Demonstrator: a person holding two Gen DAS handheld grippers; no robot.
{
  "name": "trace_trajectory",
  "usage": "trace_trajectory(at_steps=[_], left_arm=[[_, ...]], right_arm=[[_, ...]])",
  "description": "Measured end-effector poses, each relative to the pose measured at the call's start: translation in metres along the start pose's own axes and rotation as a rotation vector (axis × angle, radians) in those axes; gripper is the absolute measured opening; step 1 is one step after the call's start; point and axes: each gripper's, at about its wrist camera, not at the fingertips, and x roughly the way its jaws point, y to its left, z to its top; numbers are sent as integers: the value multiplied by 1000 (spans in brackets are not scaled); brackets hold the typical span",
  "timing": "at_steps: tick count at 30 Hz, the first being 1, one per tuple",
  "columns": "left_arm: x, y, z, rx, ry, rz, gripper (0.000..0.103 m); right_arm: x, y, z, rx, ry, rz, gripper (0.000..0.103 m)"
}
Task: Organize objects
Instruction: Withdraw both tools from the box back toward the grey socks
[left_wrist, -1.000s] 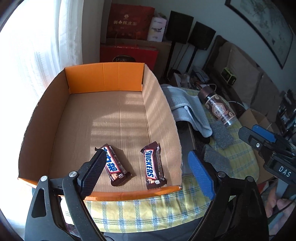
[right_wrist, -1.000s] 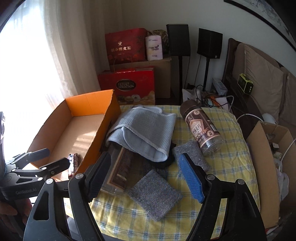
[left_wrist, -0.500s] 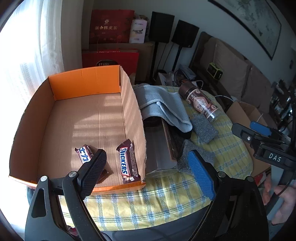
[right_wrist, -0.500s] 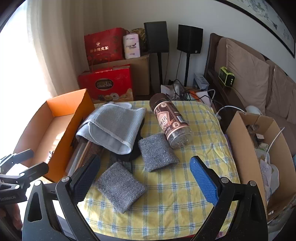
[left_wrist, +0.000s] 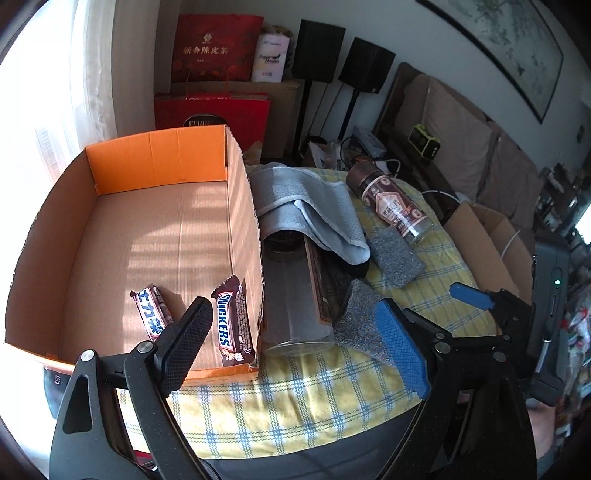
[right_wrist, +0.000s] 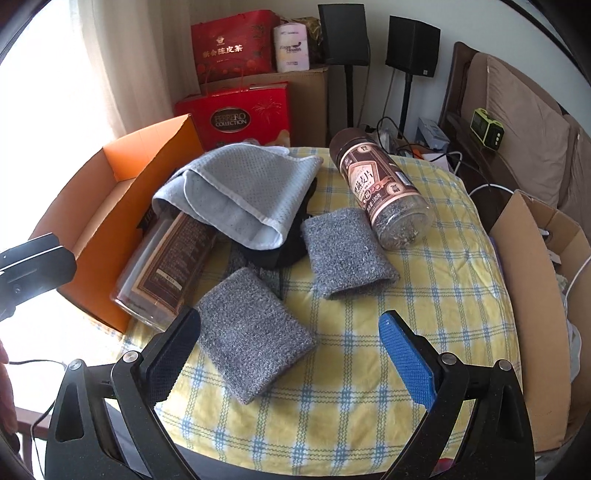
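Observation:
An orange cardboard box holds two Snickers bars near its front wall. Against its right side lies a clear jar, partly under a grey towel. Two grey knitted cloths and a brown-labelled jar lie on the yellow checked cloth. My left gripper hangs open over the box's front right corner and the clear jar, holding nothing. My right gripper stands open above the nearer grey cloth, without touching it.
An open cardboard carton stands at the table's right edge. Red gift bags, a brown carton and two speakers stand behind the table. A sofa is at the back right. A curtained window lights the left.
The left gripper has swung right, from over the box's inside to its right corner. The right gripper's jaws have widened, and it has come down closer to the grey cloths.

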Motion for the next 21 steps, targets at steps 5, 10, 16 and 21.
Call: trace_trajectory(at_steps=[5, 10, 16, 21], left_arm=[[0, 6, -3, -41, -10, -5, 103], [-5, 5, -2, -26, -27, 20, 103], [-5, 1, -1, 3, -22, 48, 103], [-1, 4, -2, -9, -5, 35, 103]], right_arm=[[6, 6, -8, -49, 6, -19, 103], [16, 16, -12, -121, 26, -17, 103], [35, 23, -12, -154, 53, 24, 103], [49, 26, -14, -174, 84, 42, 103]])
